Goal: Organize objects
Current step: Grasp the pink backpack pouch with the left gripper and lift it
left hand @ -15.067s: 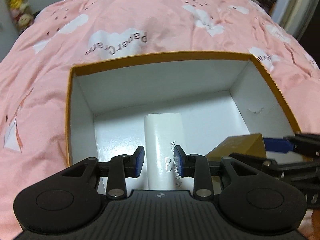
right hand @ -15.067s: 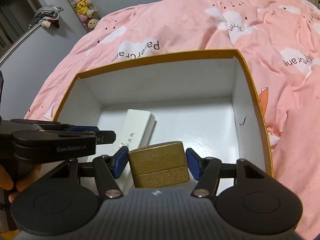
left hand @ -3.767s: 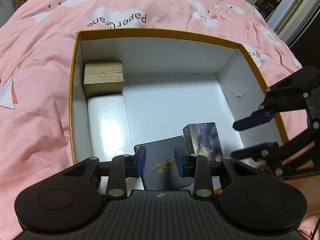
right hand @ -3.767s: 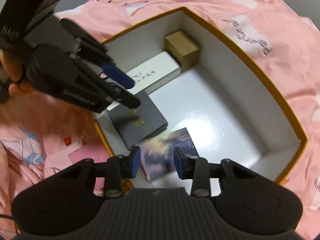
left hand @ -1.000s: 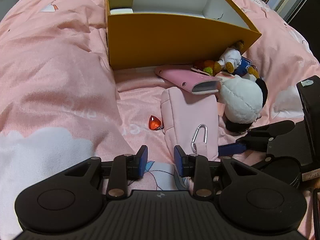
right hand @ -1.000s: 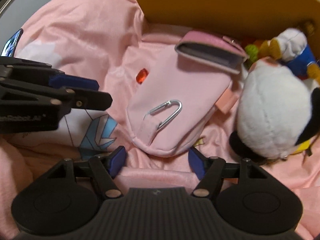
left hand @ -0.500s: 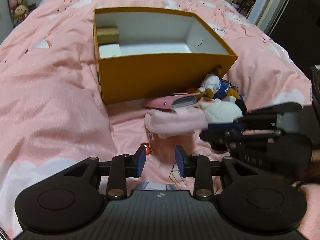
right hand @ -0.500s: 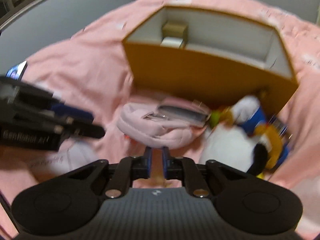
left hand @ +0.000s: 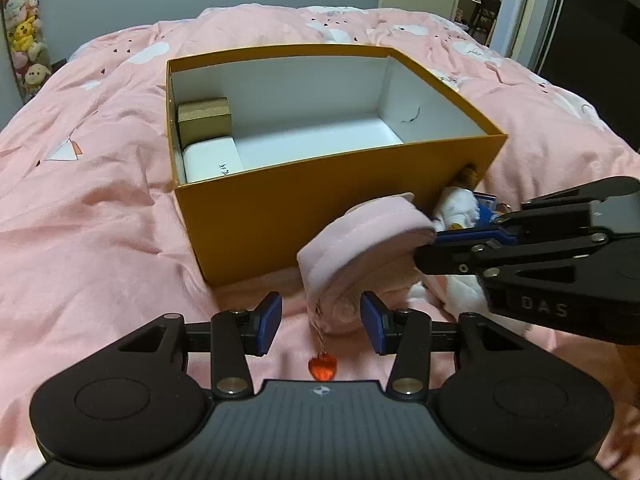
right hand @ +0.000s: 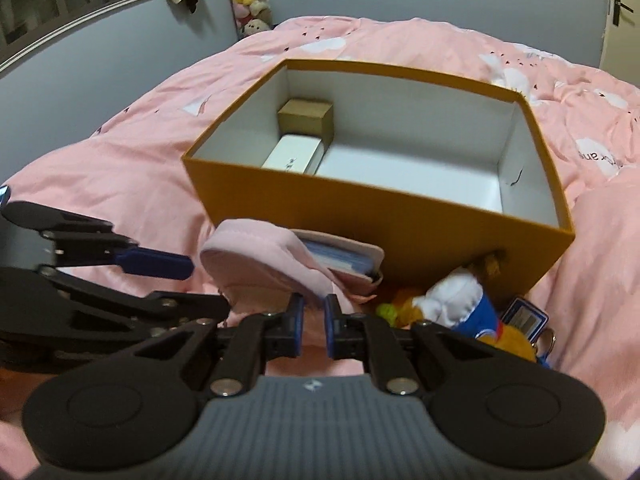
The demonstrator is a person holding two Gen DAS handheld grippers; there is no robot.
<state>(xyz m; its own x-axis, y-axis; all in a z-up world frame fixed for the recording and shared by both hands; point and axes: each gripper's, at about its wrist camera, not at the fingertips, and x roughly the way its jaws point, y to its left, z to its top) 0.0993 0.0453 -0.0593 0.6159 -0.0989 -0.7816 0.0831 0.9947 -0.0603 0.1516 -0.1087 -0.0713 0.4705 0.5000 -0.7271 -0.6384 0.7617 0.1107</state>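
Partly done: gold box and white case sit in the orange box ahead, right claw clamps the pink pouch, left claw opening around its hanging end, while plush toy and wallet wait outside.

On the bed: 1 open orange box, 1 soft pink pouch with 1 red heart charm hanging from it, 1 pink wallet, 1 duck plush in white and blue, and 1 blue-framed tag. Inside the box: 1 gold box and 1 white box, 2 items visible in all. Grippers: 2, namely 1 left gripper and 1 right gripper; a stack of plush toys stands at the wall, number unclear.
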